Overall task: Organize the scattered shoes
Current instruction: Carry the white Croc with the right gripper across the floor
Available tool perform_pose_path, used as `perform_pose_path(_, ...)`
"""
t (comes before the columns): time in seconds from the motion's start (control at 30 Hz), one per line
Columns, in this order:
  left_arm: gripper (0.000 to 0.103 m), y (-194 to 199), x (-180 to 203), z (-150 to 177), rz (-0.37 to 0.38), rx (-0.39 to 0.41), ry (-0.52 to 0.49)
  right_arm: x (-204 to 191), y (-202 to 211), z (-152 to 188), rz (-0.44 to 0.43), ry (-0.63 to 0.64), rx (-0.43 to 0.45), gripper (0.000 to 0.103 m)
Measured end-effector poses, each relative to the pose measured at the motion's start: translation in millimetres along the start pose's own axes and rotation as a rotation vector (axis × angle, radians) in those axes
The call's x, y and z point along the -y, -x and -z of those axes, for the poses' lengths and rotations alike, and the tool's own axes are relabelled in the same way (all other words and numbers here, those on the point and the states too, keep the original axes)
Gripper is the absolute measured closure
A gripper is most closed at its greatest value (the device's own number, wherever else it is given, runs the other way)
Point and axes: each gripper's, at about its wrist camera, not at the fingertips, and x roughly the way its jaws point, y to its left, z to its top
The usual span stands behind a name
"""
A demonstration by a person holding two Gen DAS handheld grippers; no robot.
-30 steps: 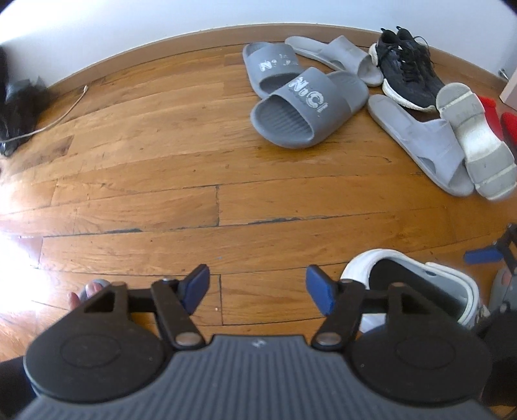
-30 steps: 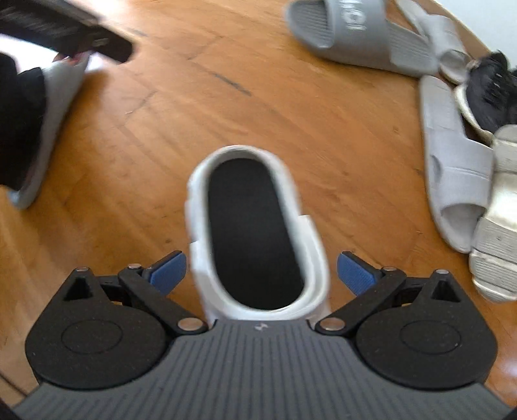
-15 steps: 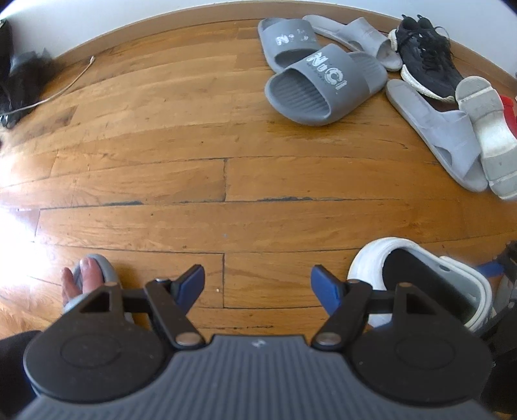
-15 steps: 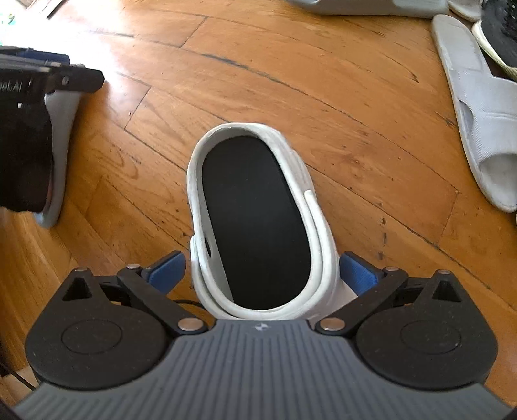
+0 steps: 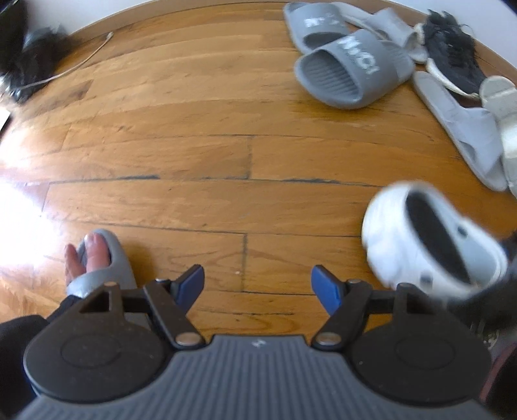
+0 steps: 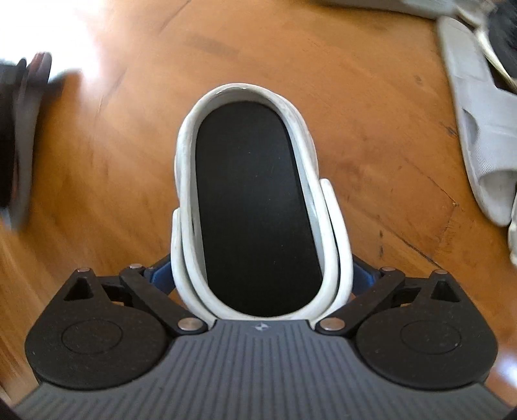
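The right tongs (image 6: 260, 278) grip a white clog (image 6: 255, 206) across its width, one blue pad against each side wall near the lower end of the shoe. In the right wrist view the clog's long axis runs from 6 o'clock to 12 o'clock, straight away from the tongs, its black insole facing the camera and its rounded far end toward 12. It is over the wooden floor (image 6: 371, 97); whether it touches the boards cannot be told.

The left tongs (image 5: 257, 286) stand open, with only floor between the blue pads. In the left wrist view the same clog shows blurred at 4 o'clock, its long axis slanting from 10 to 4.

At 8 o'clock, just beside the left tongs, a person's toes rest in a grey slipper (image 5: 111, 258). At 1 o'clock, well apart from the tongs, lies a dark grey slide (image 5: 352, 69) with white lettering, partly overlapping its mate (image 5: 318, 27). At 2 o'clock are a black sneaker (image 5: 452, 61) and a pale grey slide (image 5: 465, 129) running from 11 to 5.
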Motion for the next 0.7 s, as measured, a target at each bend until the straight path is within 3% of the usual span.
perform_pose_path(0.13,0.031,-3.7,-20.4,0.1,-0.029,-0.010,0.091,10.2,5.1,-39.2,-0.014,-0.272,0.051,0.003)
perform_pose_path(0.23,0.031,-2.1,-37.5,0.1,-0.047,0.009,0.169,10.3,4.1,-66.0,-0.056,-0.383,0.058,0.003)
perform_pose_path(0.43,0.031,3.9,-65.6,-4.4,-0.090,0.058,0.276,-29.9,-5.2,-106.1,-0.084,-0.377,0.049,0.003)
perform_pose_path(0.7,0.031,4.1,-74.3,-9.0,-0.105,0.070,0.329,-75.5,-15.6,-130.2,-0.081,-0.286,0.075,0.002)
